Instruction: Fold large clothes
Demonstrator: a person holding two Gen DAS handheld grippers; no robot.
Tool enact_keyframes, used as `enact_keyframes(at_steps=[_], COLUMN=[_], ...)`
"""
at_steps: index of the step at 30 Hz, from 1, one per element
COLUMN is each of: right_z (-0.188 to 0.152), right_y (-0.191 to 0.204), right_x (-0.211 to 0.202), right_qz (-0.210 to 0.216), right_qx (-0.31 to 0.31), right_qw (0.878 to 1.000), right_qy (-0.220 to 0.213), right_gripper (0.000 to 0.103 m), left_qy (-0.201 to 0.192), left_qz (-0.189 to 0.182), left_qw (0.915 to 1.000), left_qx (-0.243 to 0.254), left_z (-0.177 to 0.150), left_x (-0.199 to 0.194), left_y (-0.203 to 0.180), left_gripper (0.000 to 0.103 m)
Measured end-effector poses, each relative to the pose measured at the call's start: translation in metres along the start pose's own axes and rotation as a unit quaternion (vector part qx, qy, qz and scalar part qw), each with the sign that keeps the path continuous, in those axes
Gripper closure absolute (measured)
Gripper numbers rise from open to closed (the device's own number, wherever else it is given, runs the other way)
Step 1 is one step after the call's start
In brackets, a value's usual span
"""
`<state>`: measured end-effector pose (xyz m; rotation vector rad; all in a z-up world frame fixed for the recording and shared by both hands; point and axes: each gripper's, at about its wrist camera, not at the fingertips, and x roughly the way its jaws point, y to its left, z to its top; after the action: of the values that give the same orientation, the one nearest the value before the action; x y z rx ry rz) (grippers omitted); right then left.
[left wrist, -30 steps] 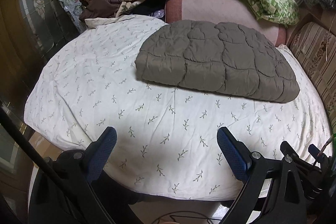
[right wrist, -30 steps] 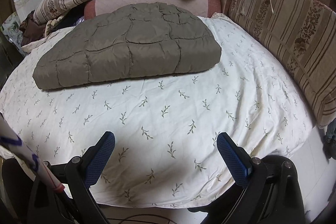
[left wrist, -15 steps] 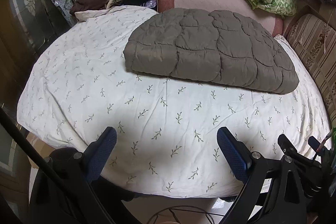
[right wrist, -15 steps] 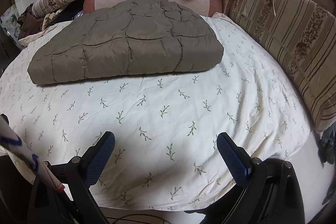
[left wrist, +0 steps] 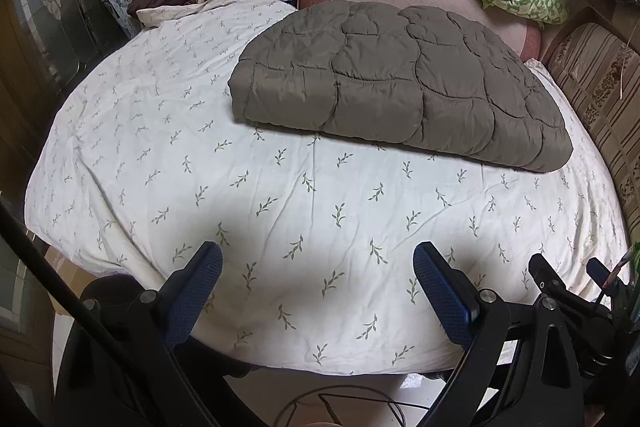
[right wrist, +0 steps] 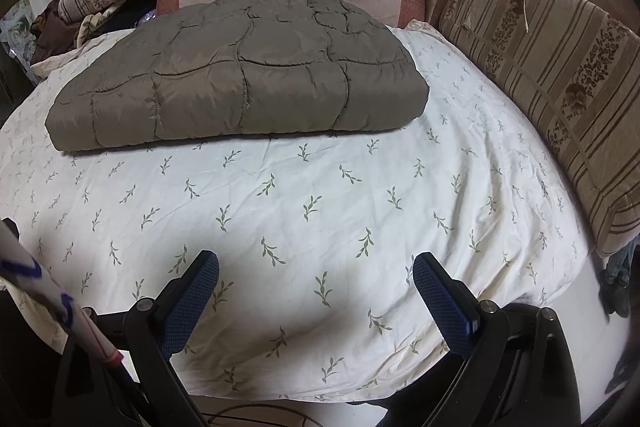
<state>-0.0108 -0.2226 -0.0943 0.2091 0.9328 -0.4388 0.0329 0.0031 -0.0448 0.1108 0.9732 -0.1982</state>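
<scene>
Over the near bed edge, left gripper (left wrist: 318, 263) and right gripper (right wrist: 316, 267) both gape wide, empty, well short of the folded quilted garment (left wrist: 394, 83) lying mid-sheet (left wrist: 160, 155); fold looks finished, next probably reach in for another fold or pickup.

On my left gripper (left wrist: 318, 259) I see two black plastic arms, each ending in a dark blue finger pad (left wrist: 192, 297) with a fine dotted grip texture. A round silver screw (left wrist: 485, 293) sits where each pad joins its arm. My right gripper (right wrist: 316, 261) is built the same: black frame, blue textured fingers (right wrist: 442, 305), silver screws. At its left edge there is a white rod (right wrist: 60, 301) with blue scribbled marks and a red band.
</scene>
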Motion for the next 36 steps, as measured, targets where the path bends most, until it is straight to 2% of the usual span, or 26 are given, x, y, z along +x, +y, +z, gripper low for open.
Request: enact_keyframes(at_steps=[12,20,28,36], right_z=[0.0,-0.002,-0.002,-0.003], right_y=[0.0,0.001,-0.003,-0.003], right_x=[0.003,0.004,0.006,0.008], right_qz=[-0.013,-0.019,-0.023,-0.023], right_qx=[-0.009,-0.015,-0.015,-0.015], right_qw=[1.0,1.0,1.0,1.0], right_qy=[0.003,0.005,0.01,0.012], right_gripper=[0.003,0.003,0.003,0.003], left_qy=[-0.006,-0.004,-0.026,-0.016], left_qz=[0.016,0.02,0.063,0.055], left_qw=[0.9998,0.9998,0.9975,0.998], left_qx=[-0.013,0.0,0.021,0.028], left_z=[0.004,0.003,-0.001,-0.003], left_x=[0.004,0.005,0.007,0.011], left_y=[0.013,0.007,0.001,-0.001], left_gripper=[0.007,0.007,0.007,0.007])
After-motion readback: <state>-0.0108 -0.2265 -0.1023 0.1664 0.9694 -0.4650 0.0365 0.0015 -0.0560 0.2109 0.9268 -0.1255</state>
